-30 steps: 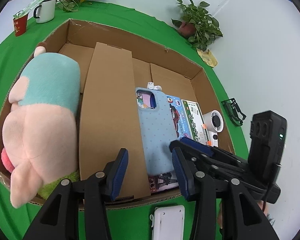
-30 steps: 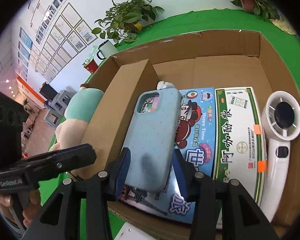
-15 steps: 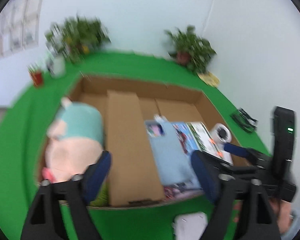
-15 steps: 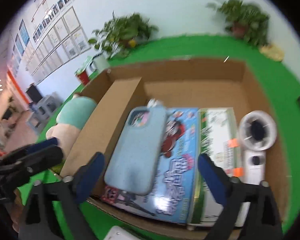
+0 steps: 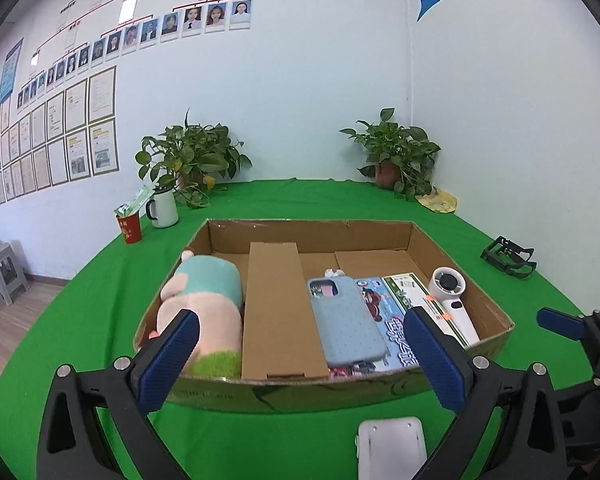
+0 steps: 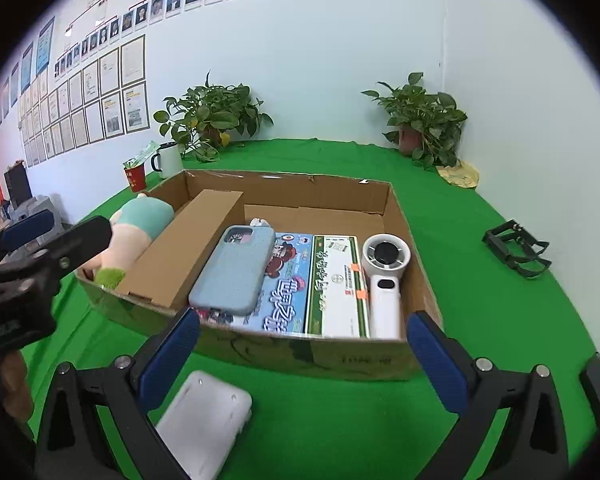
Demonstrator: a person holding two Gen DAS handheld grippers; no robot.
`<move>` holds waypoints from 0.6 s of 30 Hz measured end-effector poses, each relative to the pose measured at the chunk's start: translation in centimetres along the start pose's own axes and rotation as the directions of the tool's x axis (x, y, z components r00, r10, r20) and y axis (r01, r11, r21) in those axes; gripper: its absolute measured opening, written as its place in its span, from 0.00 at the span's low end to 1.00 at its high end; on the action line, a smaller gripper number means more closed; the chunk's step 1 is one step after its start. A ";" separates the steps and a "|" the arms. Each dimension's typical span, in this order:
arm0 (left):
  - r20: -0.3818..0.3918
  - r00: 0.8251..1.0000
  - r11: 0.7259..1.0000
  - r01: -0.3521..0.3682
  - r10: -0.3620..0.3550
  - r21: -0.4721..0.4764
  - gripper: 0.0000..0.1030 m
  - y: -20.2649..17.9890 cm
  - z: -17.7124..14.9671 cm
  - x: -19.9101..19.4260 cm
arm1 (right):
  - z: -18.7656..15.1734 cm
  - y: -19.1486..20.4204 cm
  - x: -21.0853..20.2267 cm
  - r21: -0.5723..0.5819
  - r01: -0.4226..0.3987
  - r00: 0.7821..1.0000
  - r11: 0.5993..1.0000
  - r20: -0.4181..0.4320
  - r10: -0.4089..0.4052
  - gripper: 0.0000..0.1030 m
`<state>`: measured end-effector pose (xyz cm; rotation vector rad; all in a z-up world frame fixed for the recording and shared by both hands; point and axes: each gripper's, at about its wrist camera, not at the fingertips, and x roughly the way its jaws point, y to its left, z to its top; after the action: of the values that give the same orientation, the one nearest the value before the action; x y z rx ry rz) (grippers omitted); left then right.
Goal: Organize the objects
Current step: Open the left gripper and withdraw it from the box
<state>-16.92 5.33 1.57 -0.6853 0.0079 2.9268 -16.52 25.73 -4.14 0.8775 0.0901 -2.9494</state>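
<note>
A: Start with the largest item. Where does it stand?

B: The green table (image 5: pixel 100 304) fills both views. On it rests the open cardboard box (image 5: pixel 300 232), with a cardboard divider (image 5: pixel 276 312) lying inside.

A: Contents of the box?

B: Left of the divider lies the plush toy (image 5: pixel 204 300). Right of it, in order: the phone in a blue case (image 5: pixel 344 320) lying on top of a blue printed box (image 5: pixel 384 312), then a green-and-white box (image 6: pixel 336 280), then a white handheld fan (image 6: pixel 386 276) against the right wall.

A: State of the tongs?

B: The left gripper (image 5: pixel 300 360) is opening, jaws spread wide, nothing between the pads. The right gripper (image 6: pixel 302 354) is likewise opening and empty. Both hang in front of the box's near wall.

A: What does one view add?

B: The right view shows the left gripper's body and part of a hand (image 6: pixel 8 380) at its left edge. The left view shows the right gripper at its right edge. A white device (image 6: pixel 204 420) lies on the table in front of the box, and a black frame (image 6: pixel 516 248) well to the right.
</note>
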 end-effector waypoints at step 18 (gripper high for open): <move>-0.120 0.989 0.996 0.082 -0.084 -0.021 1.00 0.6 -3.3 -2.2 | -4.6 1.8 -6.2 -0.008 -0.155 0.982 0.988 0.106 0.155 1.00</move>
<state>-13.54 4.36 -0.44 -0.8430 -0.0312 2.8053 -8.70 24.54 -4.61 0.6915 0.0153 -2.8434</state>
